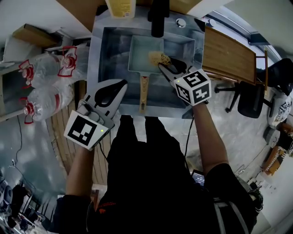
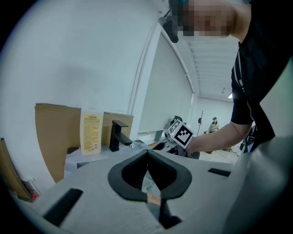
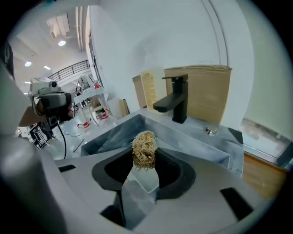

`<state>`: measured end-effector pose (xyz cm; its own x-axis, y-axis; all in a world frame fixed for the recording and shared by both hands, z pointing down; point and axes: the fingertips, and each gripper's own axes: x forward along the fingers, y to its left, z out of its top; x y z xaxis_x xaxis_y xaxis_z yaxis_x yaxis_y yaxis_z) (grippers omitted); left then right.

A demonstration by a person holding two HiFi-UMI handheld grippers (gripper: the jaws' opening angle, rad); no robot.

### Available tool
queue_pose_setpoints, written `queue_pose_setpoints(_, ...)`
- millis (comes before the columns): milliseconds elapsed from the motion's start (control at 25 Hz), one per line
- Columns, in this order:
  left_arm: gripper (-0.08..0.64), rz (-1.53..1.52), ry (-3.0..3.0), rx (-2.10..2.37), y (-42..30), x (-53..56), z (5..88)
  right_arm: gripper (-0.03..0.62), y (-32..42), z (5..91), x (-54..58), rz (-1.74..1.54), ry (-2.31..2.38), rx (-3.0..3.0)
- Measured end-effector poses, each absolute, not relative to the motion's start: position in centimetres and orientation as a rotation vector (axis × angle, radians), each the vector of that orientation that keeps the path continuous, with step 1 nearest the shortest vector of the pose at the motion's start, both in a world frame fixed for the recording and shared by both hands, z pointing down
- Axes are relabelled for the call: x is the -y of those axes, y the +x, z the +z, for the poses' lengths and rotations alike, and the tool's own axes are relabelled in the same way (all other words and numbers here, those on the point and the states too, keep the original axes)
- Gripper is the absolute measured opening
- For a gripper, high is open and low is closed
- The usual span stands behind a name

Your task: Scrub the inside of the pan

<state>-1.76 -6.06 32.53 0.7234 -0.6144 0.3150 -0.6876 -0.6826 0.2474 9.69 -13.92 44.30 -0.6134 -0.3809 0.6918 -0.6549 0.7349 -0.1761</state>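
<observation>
R gripper (image 3: 144, 161) is clamped on a tan fibrous scrubber (image 3: 144, 150); in the right gripper view the wad sits pinched between the two dark jaw tips. The pan (image 1: 143, 54), rectangular w/ a wooden handle (image 1: 144, 93), lies in the steel sink (image 1: 104, 48), handle pointing toward the person. In the head view the scrubber is over the pan's inside, at its right half near the right wall; can't tell if it's pressing on the pan floor or just above it. L gripper (image 1: 122, 84) hangs at the sink's near-left edge, left of the handle & apart from it, jaws closed together tip to tip w/ nothing between them, as the left gripper view shows. A black faucet (image 1: 158, 18) stands at the sink's far rim, above the pan's far end. A yellow-labelled soap bottle (image 1: 121, 7) stands left of the faucet, in front of a brown cardboard panel. Clear plastic bottles (image 1: 46, 68) w/ red-and-white labels lie on the counter left of the sink. A wooden board (image 1: 226, 55) sits just right of the sink.
</observation>
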Motion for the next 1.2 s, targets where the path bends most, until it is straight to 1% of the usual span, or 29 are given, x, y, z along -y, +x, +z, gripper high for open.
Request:
queue_pose_setpoints(600, 0.018, 0.256, 2.702, 1.057, -2.3, 5.0, 26.9, 0.15, 9.9, 35.1, 11.8, 0.477, 0.886, 2.425)
queue_pose_setpoints(1200, 0.018, 0.225, 2.797, 1.055, -2.0, 2.8, 23.4, 0.15, 10.2, 28.5, 8.5, 0.402, 0.954, 2.535)
